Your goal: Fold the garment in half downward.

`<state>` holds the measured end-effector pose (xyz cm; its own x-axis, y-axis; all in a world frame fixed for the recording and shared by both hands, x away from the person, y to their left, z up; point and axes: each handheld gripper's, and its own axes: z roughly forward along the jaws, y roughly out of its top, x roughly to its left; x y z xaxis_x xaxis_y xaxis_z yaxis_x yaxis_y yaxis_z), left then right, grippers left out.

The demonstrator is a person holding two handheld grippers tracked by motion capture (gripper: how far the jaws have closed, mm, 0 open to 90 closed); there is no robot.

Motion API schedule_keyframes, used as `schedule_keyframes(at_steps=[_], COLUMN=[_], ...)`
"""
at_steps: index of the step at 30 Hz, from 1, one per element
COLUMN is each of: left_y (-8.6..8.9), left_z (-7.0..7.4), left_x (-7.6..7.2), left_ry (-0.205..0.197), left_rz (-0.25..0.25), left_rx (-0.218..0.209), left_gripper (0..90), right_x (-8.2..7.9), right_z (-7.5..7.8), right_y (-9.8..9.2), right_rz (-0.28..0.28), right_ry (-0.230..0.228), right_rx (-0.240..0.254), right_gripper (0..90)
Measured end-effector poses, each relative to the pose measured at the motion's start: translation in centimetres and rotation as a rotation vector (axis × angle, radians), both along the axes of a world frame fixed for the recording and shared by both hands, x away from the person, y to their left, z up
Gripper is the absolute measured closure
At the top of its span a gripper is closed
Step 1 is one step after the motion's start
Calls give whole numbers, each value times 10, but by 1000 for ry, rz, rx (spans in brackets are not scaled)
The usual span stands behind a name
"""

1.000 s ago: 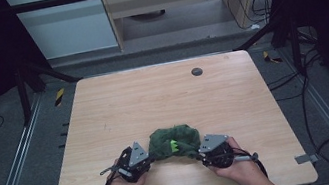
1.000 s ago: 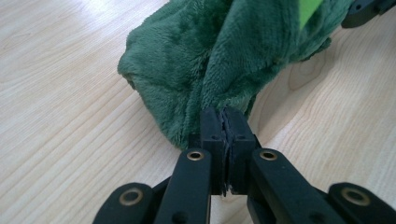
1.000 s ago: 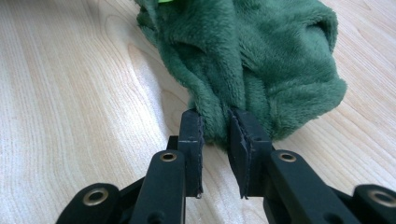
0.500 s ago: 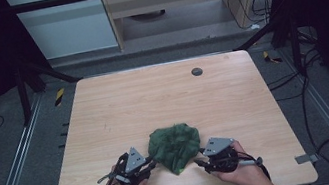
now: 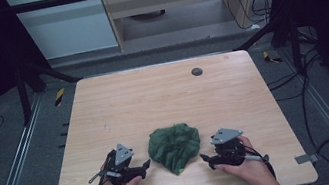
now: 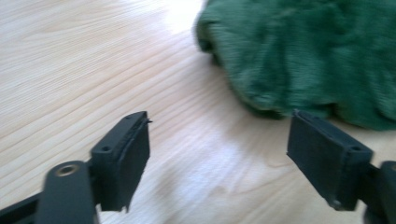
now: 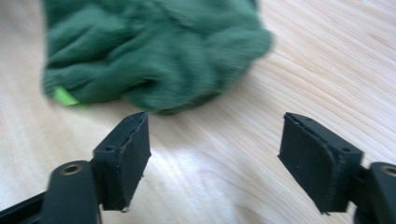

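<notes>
1. Sitting crumpled on the worktop (image 5: pixel 119 105), near its front edge, the green cloth (image 5: pixel 174 145) lies free between both grippers.
2. Left gripper (image 5: pixel 145 166) at the cloth's 8 o'clock: fingers (image 6: pixel 122 156) have just been opening, now spread, nothing between them.
3. Right gripper (image 5: pixel 205 159) at 4 o'clock: fingers (image 7: pixel 123 158) likewise just opening, spread and empty, cloth just beyond the tips.
4. A lime tag (image 7: pixel 64 97) peeks from the cloth's edge.

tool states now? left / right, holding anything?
Left tool: open, just been opening, holding nothing; green cloth lies beyond it.
Right tool: open, just been opening, holding nothing.
</notes>
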<state>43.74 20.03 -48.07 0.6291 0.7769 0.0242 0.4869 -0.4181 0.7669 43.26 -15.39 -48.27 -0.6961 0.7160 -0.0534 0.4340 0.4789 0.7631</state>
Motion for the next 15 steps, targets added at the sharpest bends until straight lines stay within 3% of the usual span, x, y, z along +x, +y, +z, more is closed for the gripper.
schedule_keyframes(at_steps=[2, 15], left_y=[4, 27], left_z=[0, -3], left_x=[3, 13], left_ry=[8, 19], left_rz=[19, 87], left_rx=[-3, 0], left_gripper=[167, 129], right_x=[3, 11], right_z=[1, -2], right_y=[-6, -27], right_rz=[-36, -154], right_ry=[3, 34], right_rx=[11, 8], right_gripper=[175, 99])
